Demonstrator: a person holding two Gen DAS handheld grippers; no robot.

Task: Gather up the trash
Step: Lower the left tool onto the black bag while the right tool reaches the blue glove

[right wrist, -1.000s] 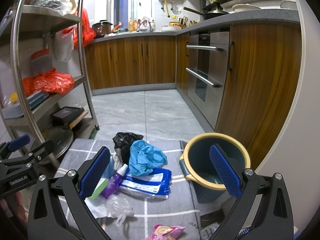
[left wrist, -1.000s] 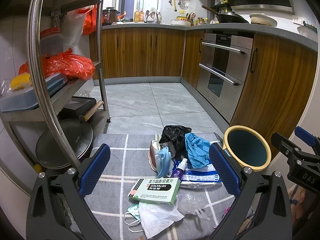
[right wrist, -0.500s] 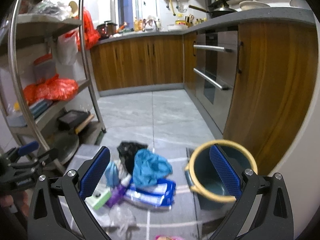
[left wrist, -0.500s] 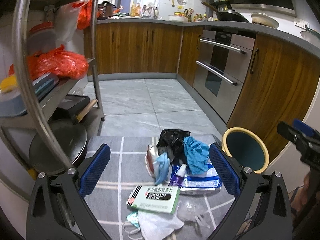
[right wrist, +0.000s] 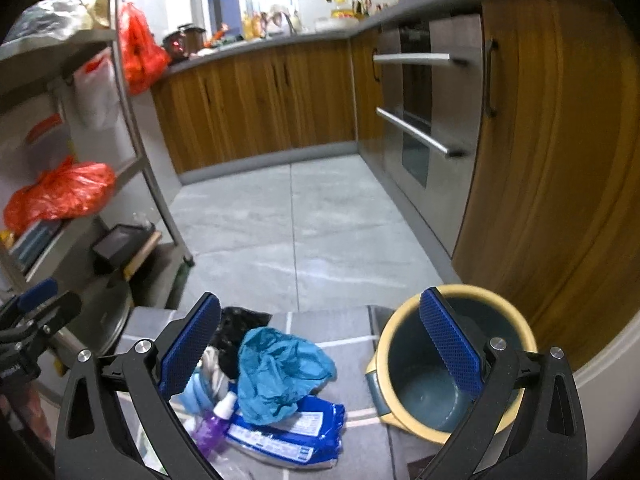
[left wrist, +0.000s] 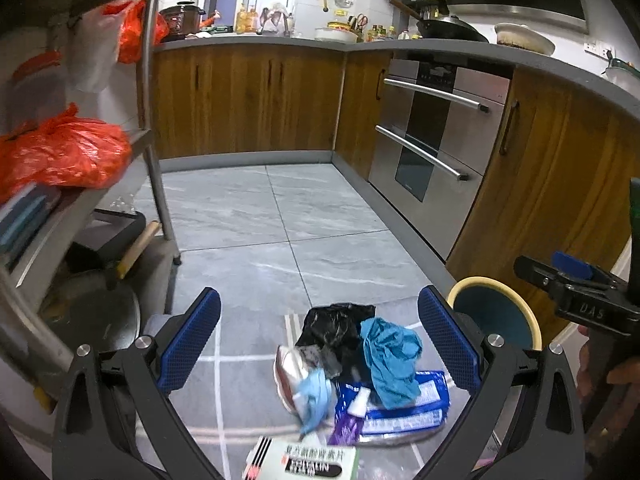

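Observation:
A pile of trash lies on a grey checked mat: a black bag, a blue crumpled bag, a blue wipes pack, a purple bottle, a face mask and a medicine box. A yellow-rimmed blue bin stands right of the pile. My left gripper is open and empty, above the pile. My right gripper is open and empty, above the gap between pile and bin.
A metal shelf rack with red bags, a pan and a cleaver stands on the left. Wooden cabinets and a steel oven run along the right. Grey tiled floor stretches ahead.
Both grippers have risen and tilted up, so the trash pile sits lower in both views. The bin has come nearer in the right wrist view. Both stay open.

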